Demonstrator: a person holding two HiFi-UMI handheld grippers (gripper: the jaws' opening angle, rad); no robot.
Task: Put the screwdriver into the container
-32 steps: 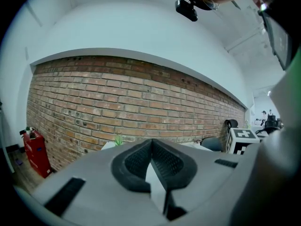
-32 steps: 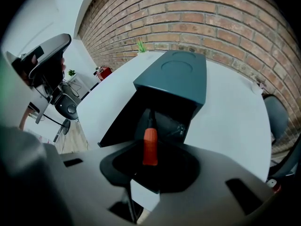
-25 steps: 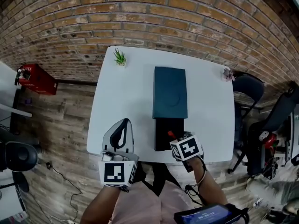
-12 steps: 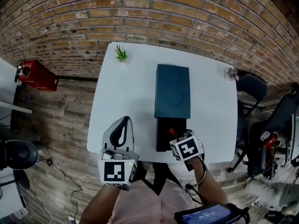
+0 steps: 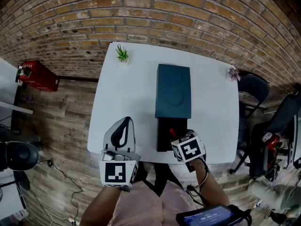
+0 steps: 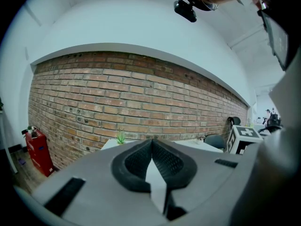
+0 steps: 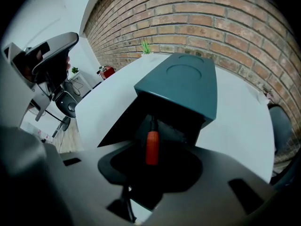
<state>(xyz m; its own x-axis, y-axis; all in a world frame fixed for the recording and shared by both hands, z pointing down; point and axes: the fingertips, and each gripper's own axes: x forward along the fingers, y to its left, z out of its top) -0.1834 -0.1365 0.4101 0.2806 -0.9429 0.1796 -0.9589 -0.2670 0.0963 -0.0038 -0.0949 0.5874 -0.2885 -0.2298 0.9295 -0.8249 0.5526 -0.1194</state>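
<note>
Right gripper view: right gripper (image 7: pixel 150 169) newly open around screwdriver (image 7: pixel 151 148); left gripper (image 6: pixel 152 146) closed

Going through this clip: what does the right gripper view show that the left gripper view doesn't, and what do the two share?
Only the right gripper view: the teal container with its dark tray open, and the orange-handled screwdriver in that tray, between the right gripper's fingers, which have just been opening and do not press it. Only the left gripper view: the left gripper's fingers shut together with nothing between them. Both: the brick wall, the white table and the small green plant.
</note>
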